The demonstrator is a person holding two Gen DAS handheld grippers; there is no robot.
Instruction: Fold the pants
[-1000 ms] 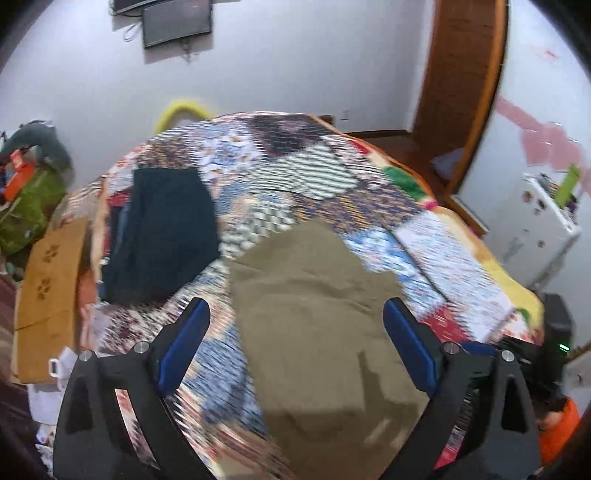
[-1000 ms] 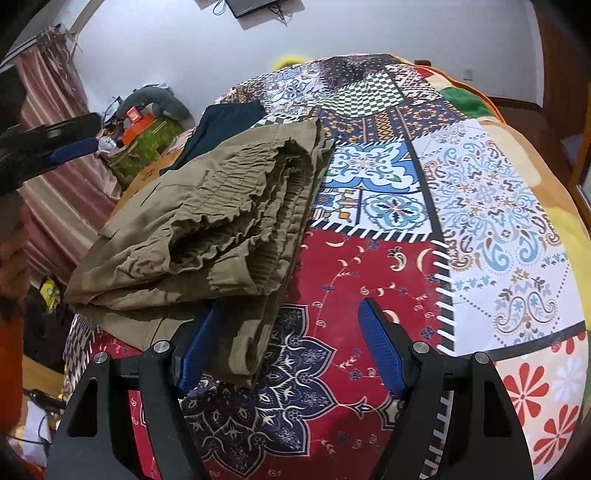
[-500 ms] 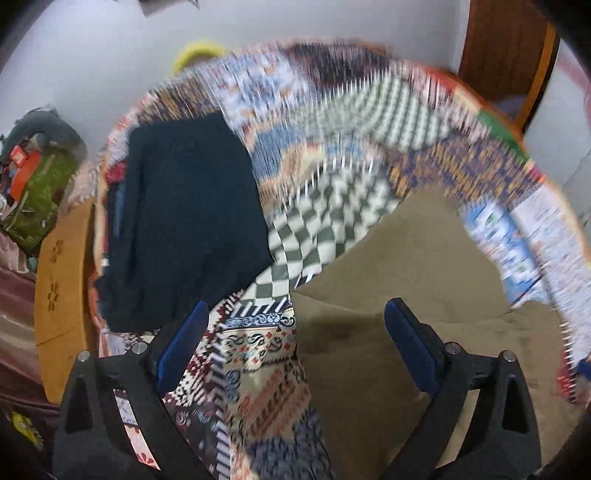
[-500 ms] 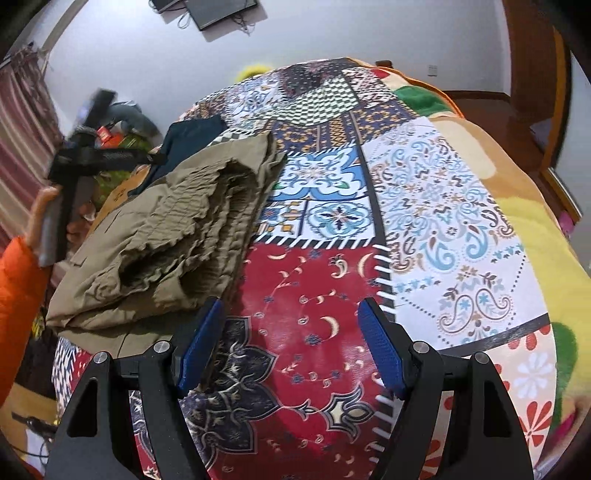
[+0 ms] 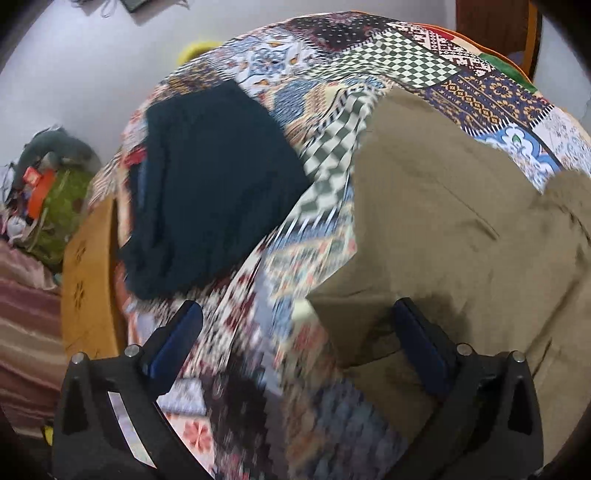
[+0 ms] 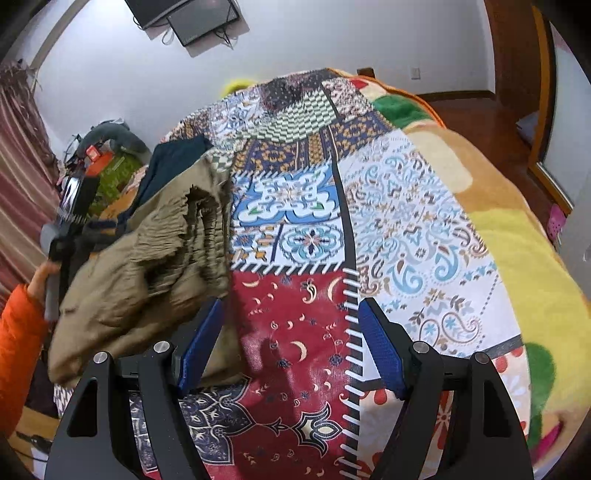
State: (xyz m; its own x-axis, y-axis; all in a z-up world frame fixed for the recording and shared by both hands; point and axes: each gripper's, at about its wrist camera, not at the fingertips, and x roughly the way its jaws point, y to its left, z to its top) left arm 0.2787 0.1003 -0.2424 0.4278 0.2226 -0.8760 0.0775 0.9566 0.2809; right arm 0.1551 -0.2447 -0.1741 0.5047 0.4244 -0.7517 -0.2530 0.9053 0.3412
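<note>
The folded khaki pants lie on the patchwork bedspread; they also show in the right wrist view, elastic waistband bunched on top. My left gripper is open and empty, low over the near left corner of the pants, its right finger above the cloth. My right gripper is open and empty over the red patch of the bedspread, just right of the pants' edge. The left gripper shows at the far left of the right wrist view, held by a hand in an orange sleeve.
A folded dark navy garment lies on the bed left of the khaki pants, also visible in the right wrist view. A wooden board and a pile of bags stand beside the bed. A wall screen hangs behind.
My left gripper has dropped and moved in close over the pants' near left corner. My right gripper has pulled slightly back and right, off the pants. The pants lie where they were.
</note>
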